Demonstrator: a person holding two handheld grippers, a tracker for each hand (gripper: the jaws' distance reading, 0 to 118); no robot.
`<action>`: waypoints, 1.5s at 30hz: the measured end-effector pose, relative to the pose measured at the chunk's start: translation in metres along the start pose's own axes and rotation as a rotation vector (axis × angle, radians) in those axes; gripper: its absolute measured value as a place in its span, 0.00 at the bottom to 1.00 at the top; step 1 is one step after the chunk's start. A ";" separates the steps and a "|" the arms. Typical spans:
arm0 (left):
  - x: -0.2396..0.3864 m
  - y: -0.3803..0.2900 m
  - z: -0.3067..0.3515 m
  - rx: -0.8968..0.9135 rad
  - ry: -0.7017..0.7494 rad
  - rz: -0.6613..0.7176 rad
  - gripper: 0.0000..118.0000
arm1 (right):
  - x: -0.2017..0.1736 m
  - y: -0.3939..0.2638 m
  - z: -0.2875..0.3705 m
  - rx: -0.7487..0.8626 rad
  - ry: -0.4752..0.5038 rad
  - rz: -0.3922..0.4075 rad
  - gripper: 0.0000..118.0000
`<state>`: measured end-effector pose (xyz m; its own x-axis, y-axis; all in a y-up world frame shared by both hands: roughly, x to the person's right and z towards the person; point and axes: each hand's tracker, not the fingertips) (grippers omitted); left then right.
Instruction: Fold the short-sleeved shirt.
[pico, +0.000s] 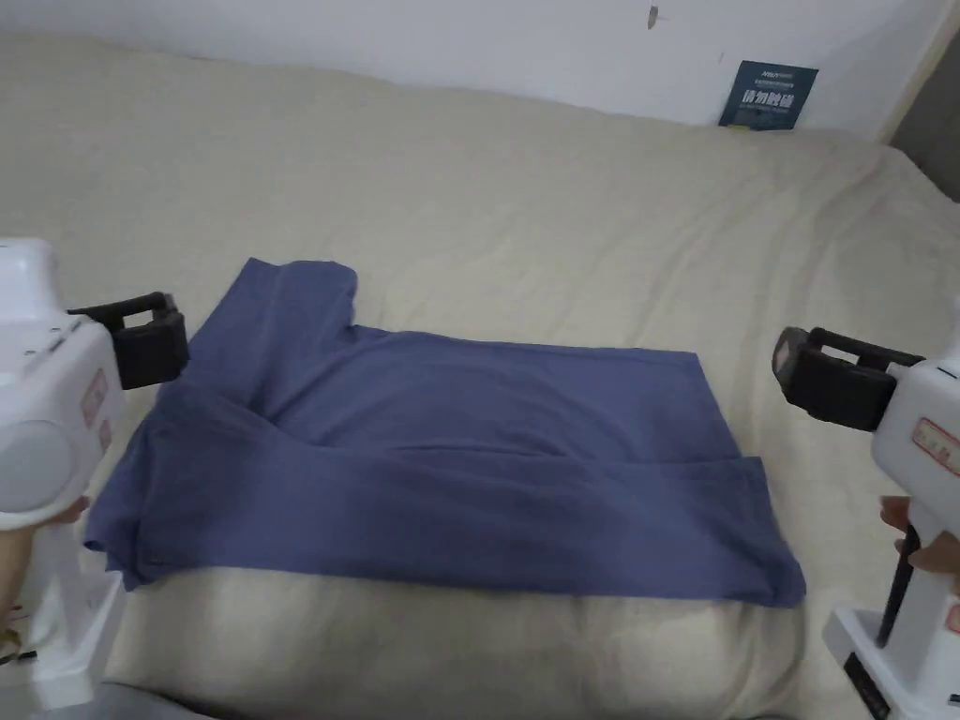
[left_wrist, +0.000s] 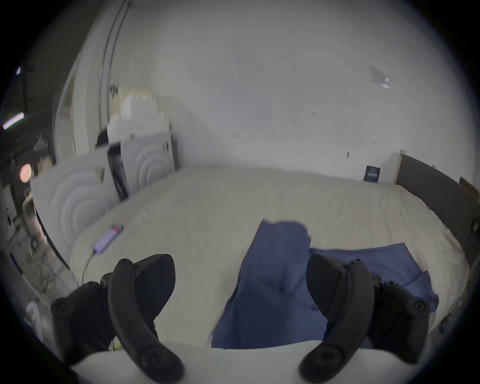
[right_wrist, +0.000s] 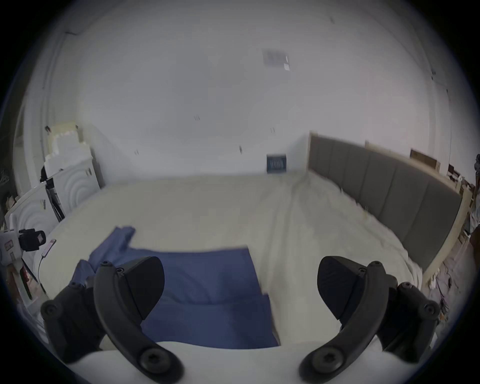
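The blue shirt (pico: 450, 459) lies flat on the beige bed (pico: 525, 234), close to the near edge, folded lengthwise into a long band with 1 sleeve (pico: 291, 319) sticking out toward the far left and a lower layer showing past the right end. The left gripper (pico: 150, 337) hangs above the bed just left of the shirt's collar end, clear of the cloth; in the left gripper view its 2 jaws stand wide apart with nothing between them, the shirt (left_wrist: 275, 285) lying below and between them. The right gripper (pico: 825, 375) hangs to the right of the shirt's hem end, well apart from it; in the right gripper view its jaws are likewise spread wide and hold nothing, with the shirt (right_wrist: 207, 285) under the left jaw and bare sheet under the right one. A hand (pico: 923, 539) grips the right handle. A dark blue card (pico: 769, 94) leans against the white wall (pico: 469, 37) at the bed's far side. A phone (left_wrist: 107, 239) on a cable lies on the bed's left part, and a grey headboard (right_wrist: 384, 187) runs along the right.
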<state>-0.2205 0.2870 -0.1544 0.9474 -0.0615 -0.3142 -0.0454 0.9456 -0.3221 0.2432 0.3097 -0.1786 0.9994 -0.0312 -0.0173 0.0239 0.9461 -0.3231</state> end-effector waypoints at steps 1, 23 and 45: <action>0.009 0.001 0.004 0.037 -0.003 -0.027 0.90 | -0.009 -0.001 0.004 0.036 0.000 0.019 1.00; 0.027 -0.010 -0.022 -0.014 -0.152 -0.014 0.00 | -0.042 -0.015 -0.023 0.032 0.058 -0.088 0.02; -0.005 0.014 -0.308 -0.730 -0.121 0.071 0.86 | -0.058 -0.007 -0.103 -0.124 0.003 -0.087 0.02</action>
<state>-0.3235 0.2018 -0.4325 0.9607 0.0678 -0.2692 -0.2670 0.4905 -0.8295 0.1822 0.2716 -0.2731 0.9936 -0.1121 0.0129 0.1064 0.8927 -0.4379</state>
